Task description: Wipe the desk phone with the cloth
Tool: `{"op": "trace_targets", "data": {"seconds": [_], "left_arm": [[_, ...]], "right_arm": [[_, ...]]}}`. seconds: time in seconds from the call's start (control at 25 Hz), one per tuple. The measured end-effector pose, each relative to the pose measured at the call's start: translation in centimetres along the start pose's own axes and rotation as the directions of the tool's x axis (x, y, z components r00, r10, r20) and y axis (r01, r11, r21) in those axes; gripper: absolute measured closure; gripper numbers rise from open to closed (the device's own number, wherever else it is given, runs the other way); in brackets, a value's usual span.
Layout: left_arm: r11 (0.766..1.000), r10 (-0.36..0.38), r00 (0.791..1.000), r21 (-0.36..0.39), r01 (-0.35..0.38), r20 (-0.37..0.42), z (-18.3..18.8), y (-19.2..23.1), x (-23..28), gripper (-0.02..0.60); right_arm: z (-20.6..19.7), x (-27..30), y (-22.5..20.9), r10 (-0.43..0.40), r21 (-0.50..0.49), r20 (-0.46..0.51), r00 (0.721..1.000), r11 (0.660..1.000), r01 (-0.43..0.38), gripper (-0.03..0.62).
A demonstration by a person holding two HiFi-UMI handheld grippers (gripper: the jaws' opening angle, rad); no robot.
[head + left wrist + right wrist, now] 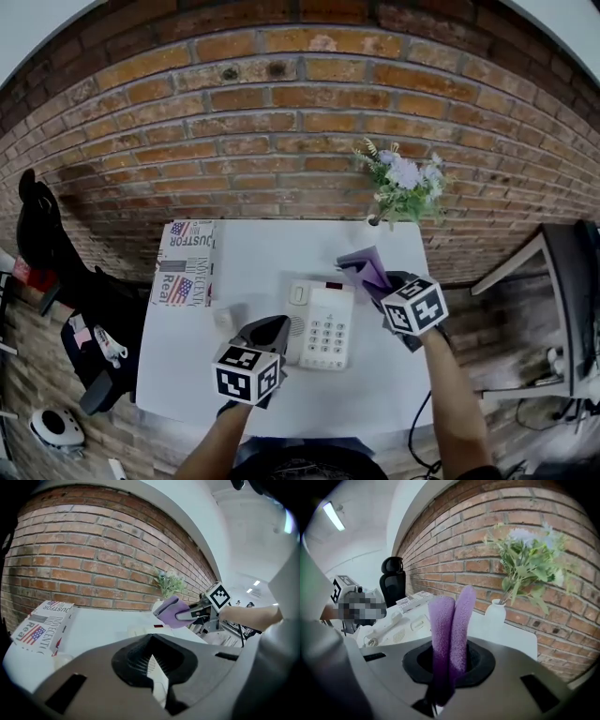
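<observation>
Right now my right gripper [382,284] has its fingers clenched on the purple cloth [450,630], which is folded double and stands up out of them as two soft rolls. From the head view, the cloth sits over the far right corner of the white desk phone [323,323]. I cannot tell whether it touches the casing.

My left gripper [270,330] is at the phone's left side, its fingers closed on something white that I take to be the handset [386,626]. In the right gripper view the handset lies at a slant just beside the phone's body. The round speaker grille [295,326] to the left of the keypad [325,335] is uncovered.

The phone stands near the middle of the white worktop [272,253], which is pushed up against a brick wall [281,122]. A cardboard box printed with flags and lettering [185,262] lies at the worktop's far left corner, well apart from the phone. A white vase [494,613] of pale flowers [405,183] stands at the far right corner by the wall. A black office chair [393,585] is off to the left of the worktop.
</observation>
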State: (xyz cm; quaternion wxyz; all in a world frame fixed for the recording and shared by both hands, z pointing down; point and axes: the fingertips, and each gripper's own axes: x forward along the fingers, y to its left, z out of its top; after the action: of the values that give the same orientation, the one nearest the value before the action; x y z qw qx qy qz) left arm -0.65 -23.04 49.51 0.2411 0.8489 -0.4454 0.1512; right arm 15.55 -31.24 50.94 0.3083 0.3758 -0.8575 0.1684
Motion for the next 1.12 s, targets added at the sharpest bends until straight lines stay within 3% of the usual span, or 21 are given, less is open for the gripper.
{"op": "trace_targets", "data": {"seconds": [0.48,1.12], "left_arm": [[0.997,-0.039,0.998,0.072,0.036,0.045,1.4,0.2,-4.9,0.577],[0.991,-0.004,0.994,0.134,-0.011,0.112,0.3,4.0,-14.7,0.577]], "right_arm": [[0.5,-7.1,6.8,-0.164,0.104,0.17,0.972,0.984,0.147,0.548],[0.8,-12.0,17.5,-0.333,0.213,0.311,0.89,0.937,0.276,0.548]]}}
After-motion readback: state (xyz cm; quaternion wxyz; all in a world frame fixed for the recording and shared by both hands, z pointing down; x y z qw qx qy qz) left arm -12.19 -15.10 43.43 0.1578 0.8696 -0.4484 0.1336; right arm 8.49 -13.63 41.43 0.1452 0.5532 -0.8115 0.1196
